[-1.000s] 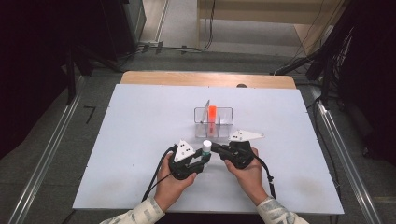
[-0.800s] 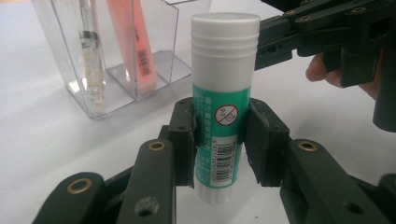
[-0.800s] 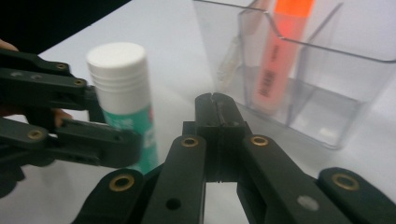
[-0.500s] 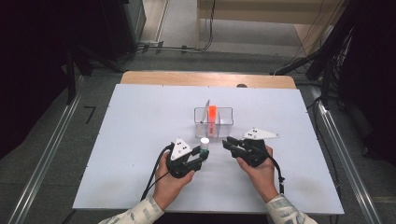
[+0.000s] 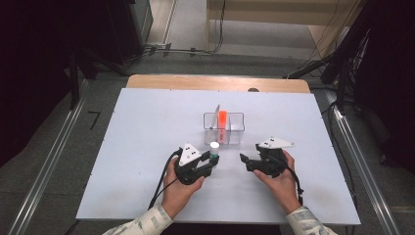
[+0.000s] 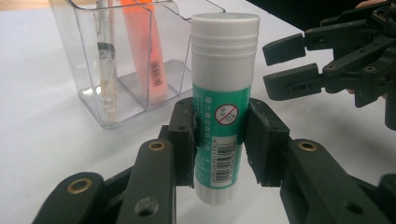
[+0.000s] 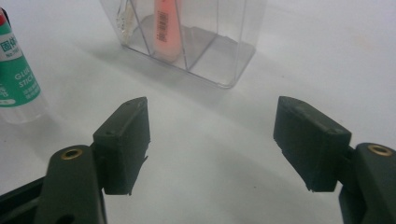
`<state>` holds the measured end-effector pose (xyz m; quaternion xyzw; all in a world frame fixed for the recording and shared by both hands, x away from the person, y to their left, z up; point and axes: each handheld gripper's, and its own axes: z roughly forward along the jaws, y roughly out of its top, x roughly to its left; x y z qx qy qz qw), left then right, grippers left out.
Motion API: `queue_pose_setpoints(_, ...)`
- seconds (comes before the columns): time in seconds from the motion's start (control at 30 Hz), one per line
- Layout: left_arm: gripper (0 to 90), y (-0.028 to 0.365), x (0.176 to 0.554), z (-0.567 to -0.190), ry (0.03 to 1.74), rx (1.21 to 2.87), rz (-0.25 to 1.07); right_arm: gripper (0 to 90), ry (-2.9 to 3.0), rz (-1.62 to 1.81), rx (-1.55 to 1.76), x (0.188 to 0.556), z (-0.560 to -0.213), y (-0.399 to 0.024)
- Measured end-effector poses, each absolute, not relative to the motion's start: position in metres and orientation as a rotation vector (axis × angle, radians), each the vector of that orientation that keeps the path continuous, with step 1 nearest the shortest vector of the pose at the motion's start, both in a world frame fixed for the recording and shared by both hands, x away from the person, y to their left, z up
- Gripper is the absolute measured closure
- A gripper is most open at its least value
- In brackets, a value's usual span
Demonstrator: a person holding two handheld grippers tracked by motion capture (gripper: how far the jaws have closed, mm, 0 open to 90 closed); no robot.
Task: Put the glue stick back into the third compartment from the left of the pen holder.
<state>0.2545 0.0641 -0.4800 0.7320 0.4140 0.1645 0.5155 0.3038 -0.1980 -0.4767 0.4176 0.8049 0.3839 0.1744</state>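
Pulled right gripper (image 5: 243,160) rightward off glue stick (image 5: 214,148), jaws just opened wide, empty. Kept left gripper (image 5: 214,159) clamped on stick, centre frame. Best carried upright to clear organizer (image 5: 224,128).

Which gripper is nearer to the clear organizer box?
Left. The left gripper holds the glue stick just before the clear organizer box; the right gripper, open, sits slightly farther off.

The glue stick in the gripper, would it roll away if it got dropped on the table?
Probably yes. The glue stick is a smooth round tube, so on its side it would likely roll across the flat white table. Stood upright, it looks tall and narrow, so a nudge might tip it. It seems stiff: the left gripper squeezes its sides without denting it.
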Motion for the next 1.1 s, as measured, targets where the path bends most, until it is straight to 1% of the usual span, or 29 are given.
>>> queue_pose_setpoints(0.13, 65.8, 0.064, 0.257, -0.478, 0.998, 1.749, 0.393, 24.0, 2.268, 1.086, 1.198, 0.303, -0.476, -0.202)
queue_pose_setpoints(0.4, 65.7, 0.058, 0.272, -0.470, 1.001, 1.731, 0.393, 24.0, 2.254, 1.082, 1.219, 0.301, -0.475, -0.212)
queue_pose_setpoints(0.7, 65.7, 0.043, 0.290, -0.463, 0.998, 1.722, 0.387, 24.0, 2.239, 1.076, 1.248, 0.299, -0.474, -0.224)
queue_pose_setpoints(1.1, 65.7, 0.026, 0.312, -0.452, 0.993, 1.723, 0.410, 24.1, 2.213, 1.085, 1.279, 0.298, -0.473, -0.236)
